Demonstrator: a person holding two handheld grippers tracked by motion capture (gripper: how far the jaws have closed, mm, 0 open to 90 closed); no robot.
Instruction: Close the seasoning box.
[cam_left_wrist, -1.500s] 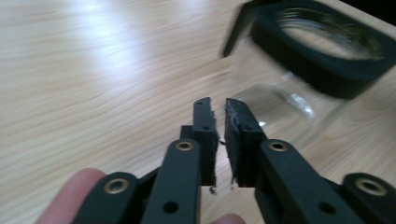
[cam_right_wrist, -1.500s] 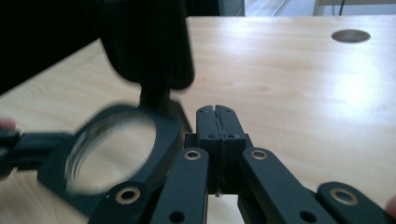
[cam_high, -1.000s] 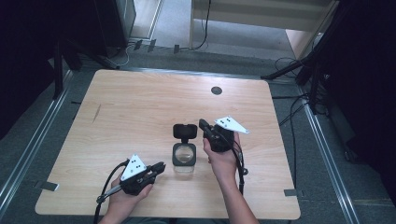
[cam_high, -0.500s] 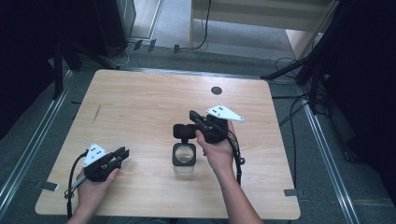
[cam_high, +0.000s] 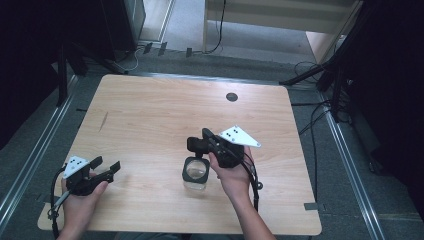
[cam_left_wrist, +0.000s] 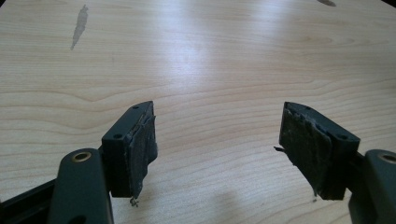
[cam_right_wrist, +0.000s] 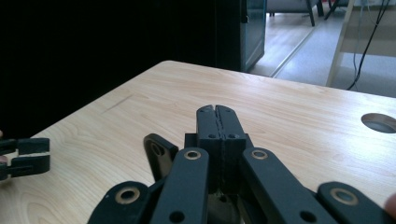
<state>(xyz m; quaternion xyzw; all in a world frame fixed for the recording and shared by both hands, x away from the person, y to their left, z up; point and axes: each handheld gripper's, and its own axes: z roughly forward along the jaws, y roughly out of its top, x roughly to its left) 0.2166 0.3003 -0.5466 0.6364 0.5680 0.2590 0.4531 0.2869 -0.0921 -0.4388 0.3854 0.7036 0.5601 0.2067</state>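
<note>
My left gripper (cam_high: 107, 167) sits spread near the worktop's (cam_high: 150, 115) front-left corner, while my right gripper (cam_high: 196, 143), jaws pressed together, hovers just above the clear jar (cam_high: 195, 173) near the front edge

Soft overhead glare on table (cam_left_wrist: 210, 60), dark surroundings

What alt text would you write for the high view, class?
A person holds a tool in each hand over a wooden table. The right tool, shut, hovers by a clear jar; the left tool, open, sits near the table's front-left corner.
</note>
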